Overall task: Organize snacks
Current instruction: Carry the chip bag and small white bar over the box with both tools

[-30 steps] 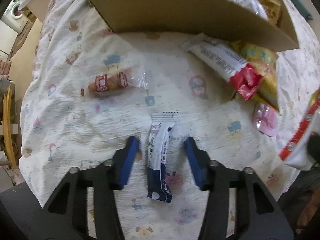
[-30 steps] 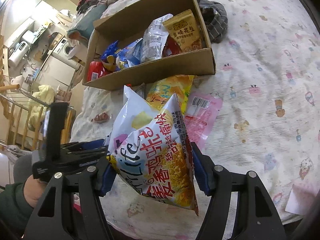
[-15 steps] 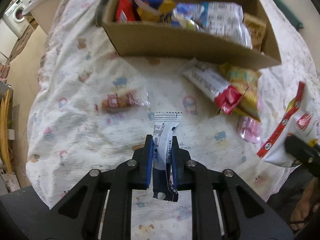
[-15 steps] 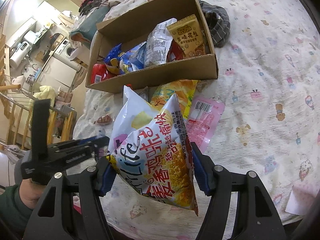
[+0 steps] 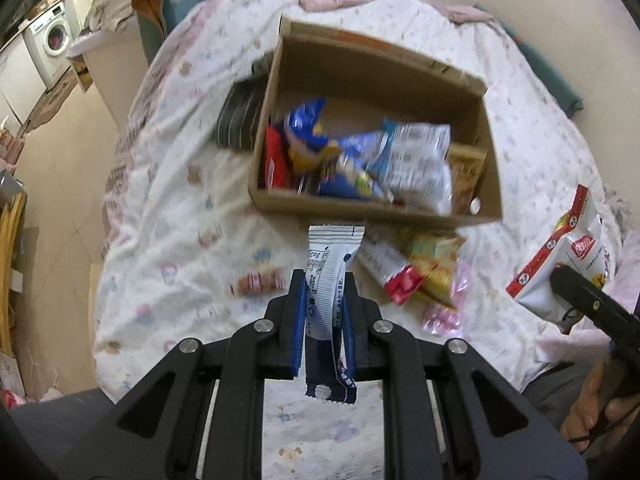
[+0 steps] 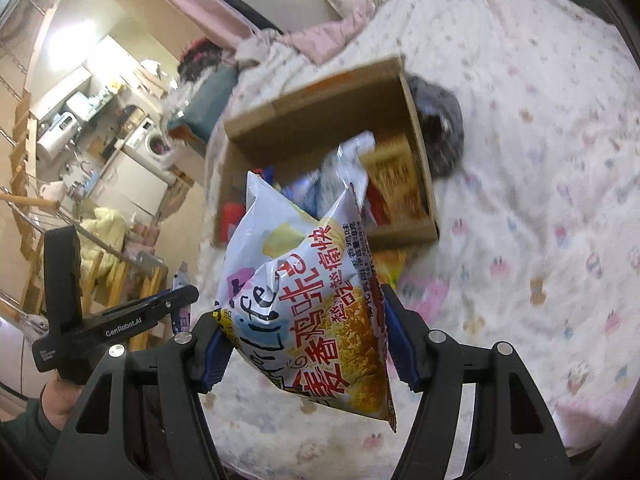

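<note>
My left gripper [image 5: 322, 304] is shut on a narrow white and dark blue snack packet [image 5: 330, 276], lifted off the bed. Ahead of it stands the open cardboard box [image 5: 372, 210], holding several snack bags. My right gripper [image 6: 306, 344] is shut on a big white and red chip bag [image 6: 304, 280], which hides part of the box [image 6: 304, 112] behind it. In the left wrist view that chip bag [image 5: 568, 256] and the right gripper show at the far right. In the right wrist view the left gripper [image 6: 176, 304] shows at the left edge.
On the bedsheet [image 5: 180, 216] in front of the box lie a small sausage pack [image 5: 256, 282], a white and red packet [image 5: 390, 270], a yellow bag [image 5: 434, 260] and a pink pack [image 5: 444, 314]. A dark striped cloth [image 5: 236, 120] sits left of the box. Bed edge and floor are left.
The left gripper closed on the narrow packet and lifted it off the bed. Both grippers rose and tilted up, so the box interior now shows. The right gripper kept its chip bag.
</note>
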A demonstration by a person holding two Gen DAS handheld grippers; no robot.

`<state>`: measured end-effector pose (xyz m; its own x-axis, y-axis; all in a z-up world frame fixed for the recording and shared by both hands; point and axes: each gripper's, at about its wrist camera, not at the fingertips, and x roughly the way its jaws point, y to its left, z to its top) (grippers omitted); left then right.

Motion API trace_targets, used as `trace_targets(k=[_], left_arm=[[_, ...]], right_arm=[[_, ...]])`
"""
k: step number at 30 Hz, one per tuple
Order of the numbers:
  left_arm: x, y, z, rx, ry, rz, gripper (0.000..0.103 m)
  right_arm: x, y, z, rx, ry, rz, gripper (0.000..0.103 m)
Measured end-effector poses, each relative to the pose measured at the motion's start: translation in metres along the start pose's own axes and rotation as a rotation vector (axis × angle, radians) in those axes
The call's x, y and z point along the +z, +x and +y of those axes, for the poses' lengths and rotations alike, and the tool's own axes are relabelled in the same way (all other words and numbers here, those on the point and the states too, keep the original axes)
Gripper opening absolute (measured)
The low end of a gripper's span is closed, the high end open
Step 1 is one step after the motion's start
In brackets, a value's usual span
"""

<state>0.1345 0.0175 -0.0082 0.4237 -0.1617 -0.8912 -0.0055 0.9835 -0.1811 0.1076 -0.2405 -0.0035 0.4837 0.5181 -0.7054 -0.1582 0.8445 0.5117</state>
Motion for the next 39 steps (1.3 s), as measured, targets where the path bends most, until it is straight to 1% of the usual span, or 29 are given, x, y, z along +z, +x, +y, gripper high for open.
trace_targets(k=[3, 7, 10, 16, 20, 23, 28, 33, 36, 39], left_arm=[[0.012, -0.013, 0.001, -0.005, 0.000, -0.033, 0.013], [0.031, -0.019, 0.001, -0.001, 0.005, -0.063, 0.013], [0.048, -0.019, -0.001, 0.008, 0.010, -0.084, 0.013], [0.074, -0.008, -0.011, 0.007, 0.048, -0.095, 0.013], [0.091, 0.003, -0.020, -0.001, 0.075, -0.088, 0.013], [0.105, 0.012, -0.024, 0.005, 0.081, -0.099, 0.013], [0.126, 0.043, -0.024, 0.009, 0.063, -0.091, 0.013], [0.132, 0.077, -0.017, 0.013, 0.050, -0.072, 0.013], [0.136, 0.094, -0.014, -0.026, 0.019, -0.039, 0.013], [0.138, 0.102, -0.012, -0.021, 0.019, -0.041, 0.013]], right_arm=[[0.014, -0.006, 0.003, 0.012, 0.004, -0.034, 0.068], [0.034, -0.009, 0.004, 0.024, 0.007, -0.070, 0.068], [0.052, -0.004, 0.000, 0.013, 0.016, -0.081, 0.068], [0.083, 0.008, -0.005, 0.007, 0.019, -0.092, 0.068], [0.101, 0.021, -0.009, 0.008, 0.034, -0.093, 0.068], [0.114, 0.037, -0.009, 0.007, 0.023, -0.081, 0.068], [0.131, 0.070, -0.015, 0.016, 0.020, -0.056, 0.068], [0.132, 0.101, -0.022, 0.023, 0.007, -0.031, 0.068], [0.130, 0.114, -0.026, 0.029, -0.004, -0.015, 0.068], [0.128, 0.122, -0.030, 0.031, -0.007, -0.009, 0.068]])
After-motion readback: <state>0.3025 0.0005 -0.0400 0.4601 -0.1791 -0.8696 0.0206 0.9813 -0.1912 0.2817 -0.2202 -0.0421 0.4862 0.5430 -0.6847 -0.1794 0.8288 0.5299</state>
